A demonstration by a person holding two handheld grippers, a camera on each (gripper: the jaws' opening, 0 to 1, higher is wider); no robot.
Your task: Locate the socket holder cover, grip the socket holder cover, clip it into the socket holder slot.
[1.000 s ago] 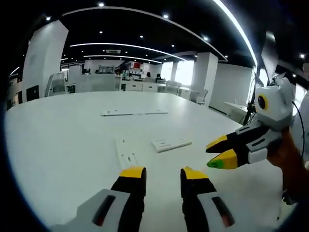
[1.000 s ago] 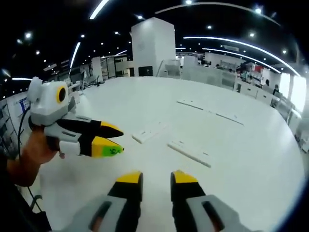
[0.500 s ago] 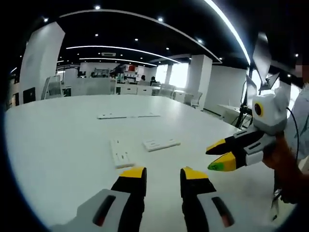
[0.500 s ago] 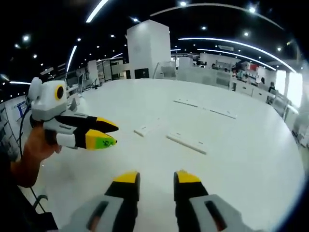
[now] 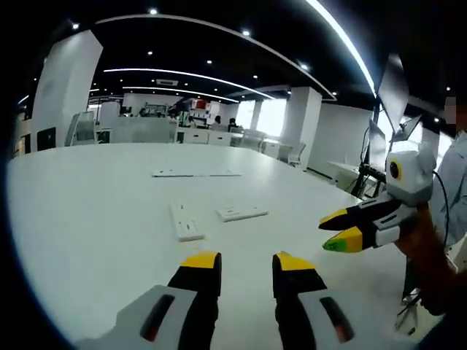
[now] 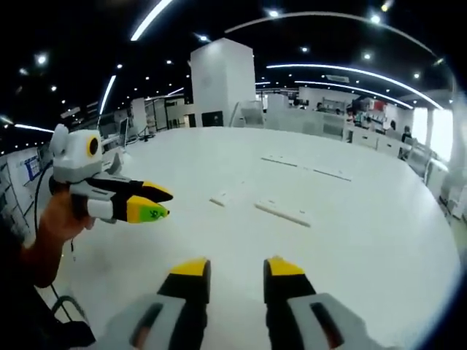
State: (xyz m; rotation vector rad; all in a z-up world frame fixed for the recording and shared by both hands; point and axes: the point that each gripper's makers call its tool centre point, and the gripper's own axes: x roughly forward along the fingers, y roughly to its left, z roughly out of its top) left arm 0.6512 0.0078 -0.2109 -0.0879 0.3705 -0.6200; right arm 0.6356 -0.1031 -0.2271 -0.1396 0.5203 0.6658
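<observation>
Two small white plastic parts lie side by side mid-table: a narrow slotted strip and a flat plate. I cannot tell which is the cover. My left gripper hovers short of them, open, nothing between its yellow-tipped jaws. My right gripper comes in from the right, held by a hand, above the table and apart from both parts. In the right gripper view a short part and a long part lie ahead of the open right gripper. The left gripper enters from the left.
The round white table is wide and bare around the parts. Two thin white strips lie farther back, also seen as strips in the right gripper view. A person's arm and sleeve stand at the table's right edge.
Both views have shifted a little, and the two parts now look slightly farther away and smaller. The jaws of both grippers keep the same gap. Nothing on the table moved.
</observation>
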